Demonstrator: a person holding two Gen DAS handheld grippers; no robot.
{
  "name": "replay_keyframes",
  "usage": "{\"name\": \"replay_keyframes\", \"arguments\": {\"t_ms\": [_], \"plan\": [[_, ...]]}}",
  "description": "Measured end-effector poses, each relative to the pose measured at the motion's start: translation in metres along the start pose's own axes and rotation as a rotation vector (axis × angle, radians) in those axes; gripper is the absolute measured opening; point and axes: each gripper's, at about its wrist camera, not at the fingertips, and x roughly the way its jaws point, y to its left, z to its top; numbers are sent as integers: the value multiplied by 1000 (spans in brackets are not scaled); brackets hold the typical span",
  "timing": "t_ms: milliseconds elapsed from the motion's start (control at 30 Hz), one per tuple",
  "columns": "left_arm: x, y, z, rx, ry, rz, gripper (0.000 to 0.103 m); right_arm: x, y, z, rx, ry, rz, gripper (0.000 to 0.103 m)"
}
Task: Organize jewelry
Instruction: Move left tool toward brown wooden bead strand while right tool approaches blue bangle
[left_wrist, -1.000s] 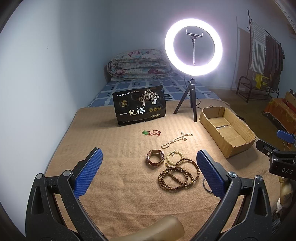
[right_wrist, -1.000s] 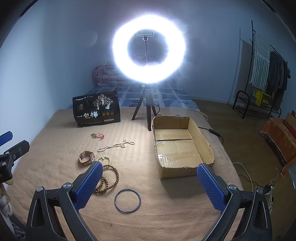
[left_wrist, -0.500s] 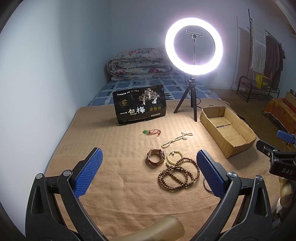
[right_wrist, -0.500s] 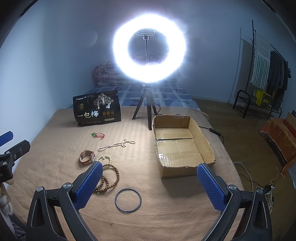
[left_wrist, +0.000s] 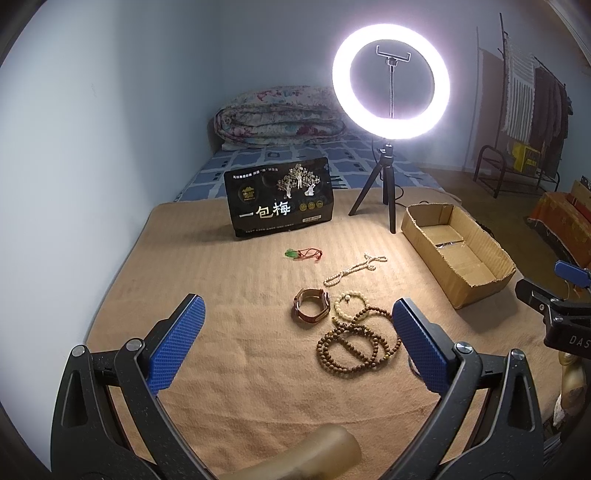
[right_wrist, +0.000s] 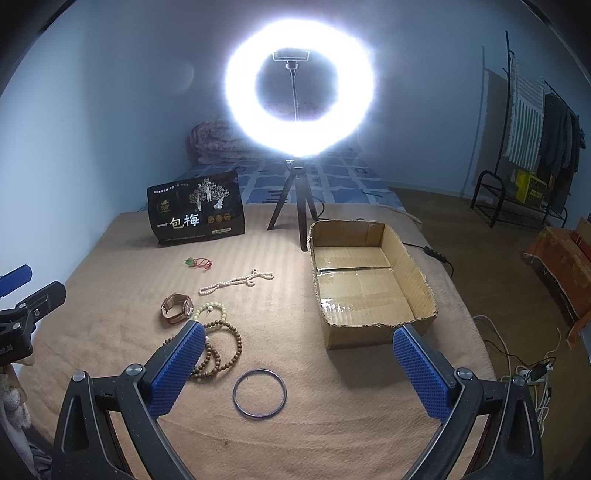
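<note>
Jewelry lies on a tan blanket (left_wrist: 229, 295): a brown watch (left_wrist: 311, 304), a pale bead bracelet (left_wrist: 349, 302), brown wooden beads (left_wrist: 356, 345), a white pearl strand (left_wrist: 352, 269) and a green pendant on a red cord (left_wrist: 303, 253). The right wrist view adds a dark metal bangle (right_wrist: 259, 393) close in front, beside the wooden beads (right_wrist: 221, 350) and watch (right_wrist: 177, 308). An empty cardboard box (right_wrist: 364, 284) stands to the right. My left gripper (left_wrist: 295, 343) is open, hovering short of the watch. My right gripper (right_wrist: 297, 369) is open above the bangle.
A ring light on a tripod (left_wrist: 389, 155) stands behind the jewelry, beside a black snack bag (left_wrist: 282, 197). A folded quilt (left_wrist: 280, 118) lies at the far wall. A clothes rack (right_wrist: 532, 147) and cables on the floor (right_wrist: 532, 369) are to the right.
Both grippers have edged slightly forward; the views have barely shifted. Nothing was grasped or moved.
</note>
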Motion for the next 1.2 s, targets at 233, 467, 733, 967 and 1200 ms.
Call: {"name": "replay_keyframes", "arguments": {"t_ms": [233,467,733,967,1200], "plan": [[8,1,0,-5,33,2,103,8,5,-4,-36,26,10,103],[28,5,-5,-34,116,-19,103,21,-2,-10,0,74,46,103],[52,-3,-15,-21,195,-18,103,38,4,-20,-40,130,63,103],[67,-13,-21,12,227,-6,103,52,8,-27,-94,173,84,102],[89,-15,-27,-5,299,-33,103,71,11,-33,-135,224,117,102]]}}
